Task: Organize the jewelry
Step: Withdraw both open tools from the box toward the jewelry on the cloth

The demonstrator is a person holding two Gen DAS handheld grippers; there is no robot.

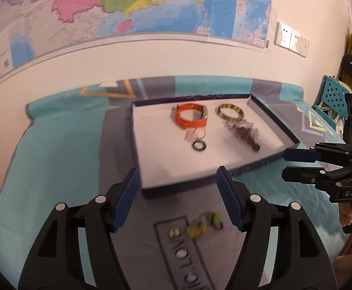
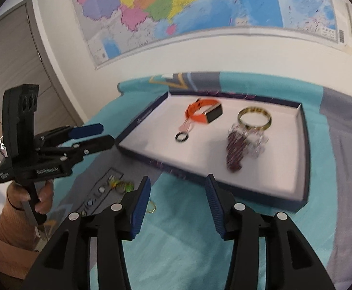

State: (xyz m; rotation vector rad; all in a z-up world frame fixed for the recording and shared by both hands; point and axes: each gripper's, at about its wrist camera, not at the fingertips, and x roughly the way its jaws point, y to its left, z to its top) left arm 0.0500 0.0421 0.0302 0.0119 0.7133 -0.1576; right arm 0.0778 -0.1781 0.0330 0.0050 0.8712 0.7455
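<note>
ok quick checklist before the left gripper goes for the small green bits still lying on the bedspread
1. Left gripper open and holding nothing: ok.
2. Right gripper open and holding nothing: ok.
3. Green pieces below the left jaws, outside the tray: ok, though blurred; exact type cannot tell.
4. Tray has bare floor near its front edge: ok.
5. Orange watch, yellow bangle, black ring and beaded piece already inside the tray: ok.
6. Another gold piece beside the right jaws: cannot tell what it is.
</note>
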